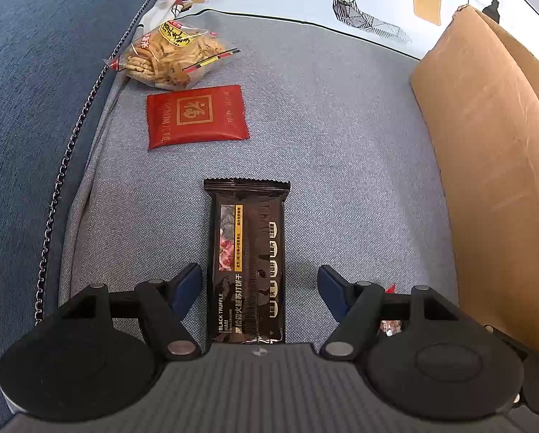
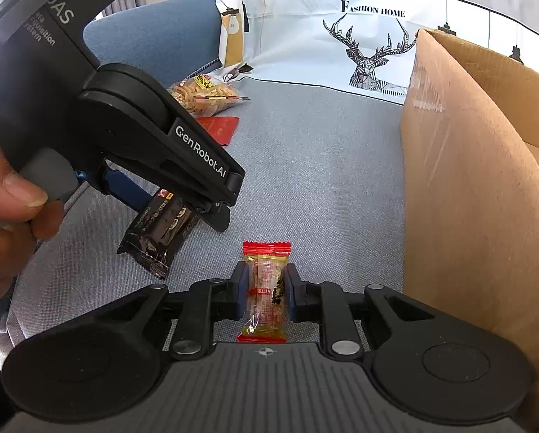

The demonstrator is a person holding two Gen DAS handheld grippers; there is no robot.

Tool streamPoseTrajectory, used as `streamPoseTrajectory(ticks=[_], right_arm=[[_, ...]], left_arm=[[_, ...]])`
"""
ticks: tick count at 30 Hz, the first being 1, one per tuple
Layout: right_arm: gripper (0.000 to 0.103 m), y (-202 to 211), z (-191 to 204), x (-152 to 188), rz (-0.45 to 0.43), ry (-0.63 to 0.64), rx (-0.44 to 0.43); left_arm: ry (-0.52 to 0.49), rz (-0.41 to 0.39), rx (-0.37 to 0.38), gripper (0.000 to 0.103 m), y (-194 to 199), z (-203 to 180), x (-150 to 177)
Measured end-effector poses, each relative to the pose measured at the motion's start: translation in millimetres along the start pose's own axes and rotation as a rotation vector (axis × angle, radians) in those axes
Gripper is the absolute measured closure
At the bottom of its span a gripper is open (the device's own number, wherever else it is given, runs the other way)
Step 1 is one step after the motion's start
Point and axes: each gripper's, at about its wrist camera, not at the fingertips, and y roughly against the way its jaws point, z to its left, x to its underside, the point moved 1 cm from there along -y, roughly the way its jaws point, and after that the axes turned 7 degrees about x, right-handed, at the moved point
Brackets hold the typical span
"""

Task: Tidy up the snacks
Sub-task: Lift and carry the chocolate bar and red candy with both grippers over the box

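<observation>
— Blue pads of the right gripper (image 2: 266, 290)?
— Clamped on the red-ended candy (image 2: 264, 292), lower centre, beside the cardboard box (image 2: 478, 195).
— Left gripper (image 1: 260, 285)?
— Spread wide; black cracker packet (image 1: 247, 263) lies between its fingers (image 1: 188, 281), untouched, on the grey cushion (image 1: 341, 144).

The left wrist view looks steeply down, close over the grey fabric seat (image 1: 305, 115). The right wrist view slants forward, low and near. Both share the black cracker packet (image 1: 247, 259), the brown cardboard box (image 2: 467, 180) at right and the deer-print white cushion (image 2: 341, 47) at the top.
</observation>
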Motion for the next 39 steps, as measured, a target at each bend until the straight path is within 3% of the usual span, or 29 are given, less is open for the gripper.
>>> streamPoseTrajectory(ticks=[8, 10, 14, 22, 32, 39], right_arm=[[0.081, 0.7, 0.8, 0.5, -0.007, 0.009, 0.003], [0.081, 1.4, 1.7, 0.8, -0.012, 0.013, 0.006], [0.083, 5.7, 3.8, -1.4, -0.024, 0.016, 0.012], [0.086, 37.5, 5.9, -16.6, -0.132, 0.033, 0.031], [0.087, 96.5, -17.9, -39.7, -0.343, 0.022, 0.044], [0.087, 145.0, -79.1, -85.1, -0.509, -0.063, 0.063]], left_arm=[[-0.033, 0.002, -0.02, 0.031, -0.6, -4.1, 1.5], [-0.043, 0.001, -0.03, 0.035, -0.7, -3.8, 1.6], [-0.051, -0.012, -0.053, 0.06, 2.0, -2.3, 1.1], [0.015, -0.06, -0.023, 0.06, 24.1, 6.7, -1.9], [0.025, -0.253, -0.01, 0.06, 70.6, -1.6, -9.3], [0.036, -0.458, 0.028, 0.06, 104.8, -22.2, -16.6]])
